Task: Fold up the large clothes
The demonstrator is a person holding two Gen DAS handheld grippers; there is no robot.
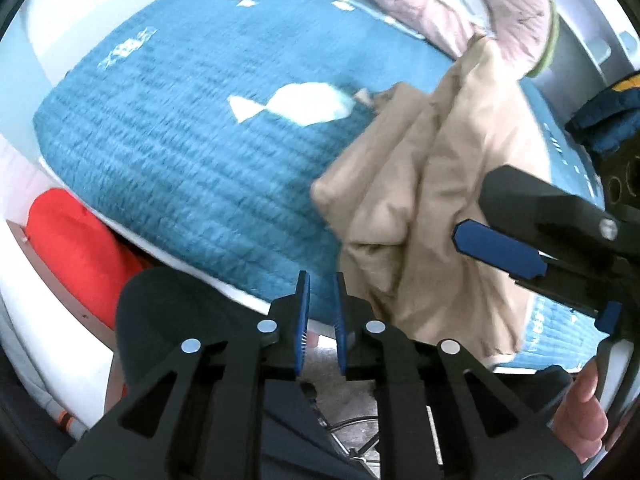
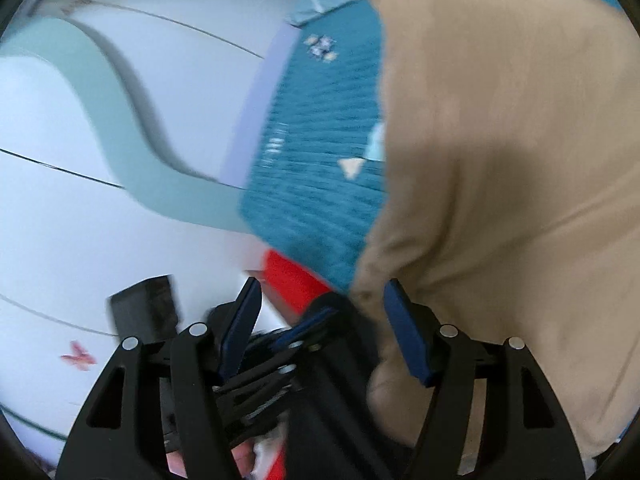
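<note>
- Red fabric [image 1: 76,248] lies bunched at the far left of the left wrist view, below the edge of the bed [image 1: 24,92].
- Teal quilted bedspread [image 1: 180,140] covers the bed; a white fish shape [image 1: 296,106] is stitched near its middle.
- Left tool [image 1: 322,320] sits low in its own view with its blue pads standing a narrow gap apart; nothing is between them, and beyond them shows the bedspread's near edge.
- Beige garment [image 1: 424,200], crumpled and hanging in folds, is just right of the left tool, over the right part of the bedspread.
- Right tool [image 1: 536,276] enters from the right edge of that view, its blue pads close against the garment; a hand [image 1: 582,412] shows below it.
- In the right wrist view the right tool [image 2: 324,336] has its jaws spread wide. The garment [image 2: 500,184] fills the right side, its edge brushing the right-hand finger [image 2: 408,332], but the pads do not press on it.
- Whether the cloth touches the pad itself I cannot tell, because of blur.
</note>
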